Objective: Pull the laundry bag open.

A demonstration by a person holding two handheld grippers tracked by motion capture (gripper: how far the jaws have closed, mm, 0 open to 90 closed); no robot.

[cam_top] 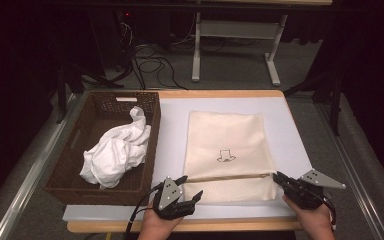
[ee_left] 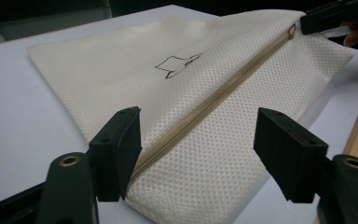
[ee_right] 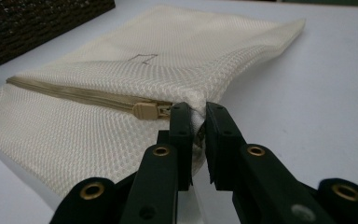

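Right gripper (ee_right: 196,128) pinches the mesh bag (cam_top: 227,150) by the zipper pull (ee_right: 145,111); left gripper (ee_left: 198,149) gapes astride the zipper's far end. Wicker basket (cam_top: 80,165) with white cloth (cam_top: 115,152) sits beyond left gripper on the bench (cam_top: 172,125).

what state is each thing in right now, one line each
mesh laundry bag: flat on the table, near end lifted a little
zipper: closed, slider at the right end
left hand-held gripper: open, straddling the zipper's end
right hand-held gripper: shut on the bag's edge
basket: holds crumpled white cloth
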